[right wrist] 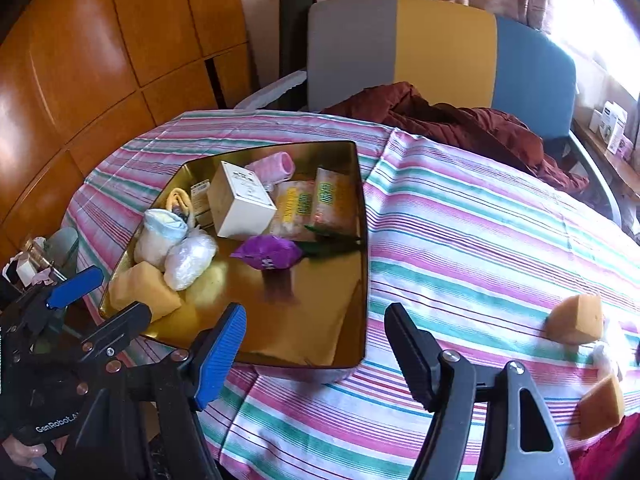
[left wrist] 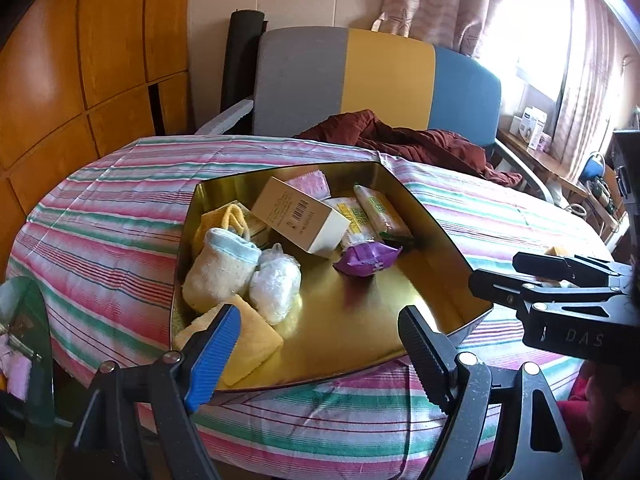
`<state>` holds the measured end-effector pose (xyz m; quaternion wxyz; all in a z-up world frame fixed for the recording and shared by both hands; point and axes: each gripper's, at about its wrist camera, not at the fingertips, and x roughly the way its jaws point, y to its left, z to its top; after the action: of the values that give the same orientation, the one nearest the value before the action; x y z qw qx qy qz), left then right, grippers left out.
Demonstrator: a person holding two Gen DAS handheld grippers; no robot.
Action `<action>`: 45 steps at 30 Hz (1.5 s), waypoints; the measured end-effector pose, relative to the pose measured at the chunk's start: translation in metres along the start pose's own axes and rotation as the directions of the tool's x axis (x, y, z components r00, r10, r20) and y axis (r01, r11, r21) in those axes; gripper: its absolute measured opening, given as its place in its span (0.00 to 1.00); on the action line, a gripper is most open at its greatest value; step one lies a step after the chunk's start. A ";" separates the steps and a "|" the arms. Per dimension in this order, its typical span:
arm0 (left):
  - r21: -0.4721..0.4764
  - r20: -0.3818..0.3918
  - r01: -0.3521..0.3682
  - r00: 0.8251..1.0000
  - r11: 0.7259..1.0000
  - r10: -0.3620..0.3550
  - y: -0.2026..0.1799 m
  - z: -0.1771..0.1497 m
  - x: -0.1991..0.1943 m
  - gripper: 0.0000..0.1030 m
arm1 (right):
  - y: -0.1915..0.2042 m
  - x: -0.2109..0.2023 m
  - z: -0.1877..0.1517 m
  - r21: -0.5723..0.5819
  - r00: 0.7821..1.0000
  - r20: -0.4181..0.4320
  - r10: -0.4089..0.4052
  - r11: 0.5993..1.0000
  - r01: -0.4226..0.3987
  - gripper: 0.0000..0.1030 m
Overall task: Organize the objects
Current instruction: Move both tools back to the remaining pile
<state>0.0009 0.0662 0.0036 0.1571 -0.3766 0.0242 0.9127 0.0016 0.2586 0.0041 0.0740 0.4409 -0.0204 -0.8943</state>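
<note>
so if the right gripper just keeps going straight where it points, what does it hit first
Probably the striped cloth beside the gold tin, near its right wall. The right gripper is open and empty; depth is hard to judge through the fisheye.

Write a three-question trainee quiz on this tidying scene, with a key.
1. True or false: the purple foil packet lies inside the gold metal tray.
2. Which item leans tilted on others in the tray? A. white cardboard box B. orange sponge block
3. Fill in: both the left hand-held gripper and right hand-held gripper are ____.

Key: 1 true; 2 A; 3 open.
</note>
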 end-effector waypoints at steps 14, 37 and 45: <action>0.055 -0.032 0.008 0.999 0.998 -0.007 -0.018 -0.002 0.007 0.79 | -0.058 -0.005 -0.011 0.103 0.997 -0.017 -0.081 0.991 0.082 0.72; 0.192 -0.083 0.140 0.989 0.971 -0.126 -0.085 0.008 0.025 0.79 | -0.302 -0.083 -0.062 0.610 0.938 -0.087 -0.335 0.727 0.316 0.75; 0.248 -0.117 0.192 0.979 0.949 -0.168 -0.120 0.012 0.036 0.79 | -0.369 -0.097 -0.093 0.762 0.918 -0.122 -0.378 0.557 0.330 0.76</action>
<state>0.0055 0.1916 -0.0038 0.2861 -0.3965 0.1158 0.8646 0.0917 0.6401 -0.0137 -0.3025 0.3994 -0.3122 -0.8072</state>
